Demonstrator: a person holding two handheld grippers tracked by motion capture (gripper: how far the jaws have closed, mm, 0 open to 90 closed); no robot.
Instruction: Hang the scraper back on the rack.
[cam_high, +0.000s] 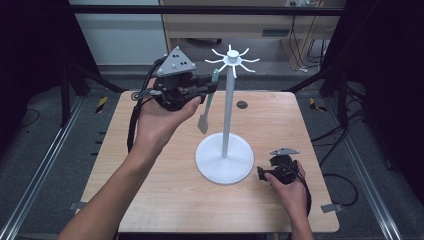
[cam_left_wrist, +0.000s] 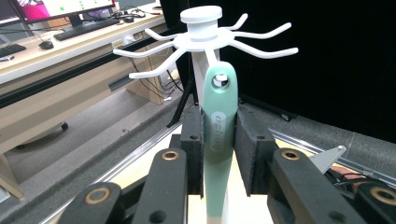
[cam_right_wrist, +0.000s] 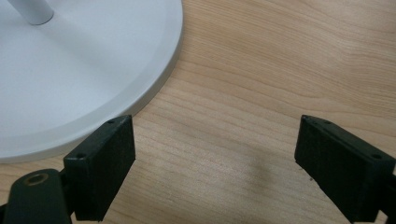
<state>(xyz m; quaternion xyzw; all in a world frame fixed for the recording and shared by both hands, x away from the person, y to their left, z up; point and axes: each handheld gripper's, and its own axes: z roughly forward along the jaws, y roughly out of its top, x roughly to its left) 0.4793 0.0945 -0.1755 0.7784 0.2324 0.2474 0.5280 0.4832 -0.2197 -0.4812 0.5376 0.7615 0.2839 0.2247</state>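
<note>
A white stand (cam_high: 227, 107) with a round base (cam_high: 224, 161) and a crown of curved hooks (cam_high: 233, 60) rises from the table's middle. My left gripper (cam_high: 210, 86) is raised beside the pole, shut on the handle of a mint green spatula (cam_high: 205, 102) that hangs blade down. In the left gripper view the spatula (cam_left_wrist: 218, 135) stands upright between the pads (cam_left_wrist: 193, 140), its hanging hole just below the hooks (cam_left_wrist: 205, 42). My right gripper (cam_high: 261, 173) rests low on the table, open, just right of the base (cam_right_wrist: 70, 70).
The wooden table (cam_high: 165, 195) has a small dark round mark (cam_high: 242, 104) near its far edge. Metal rails (cam_high: 40, 165) run along both sides. Desks and cables stand beyond the far edge.
</note>
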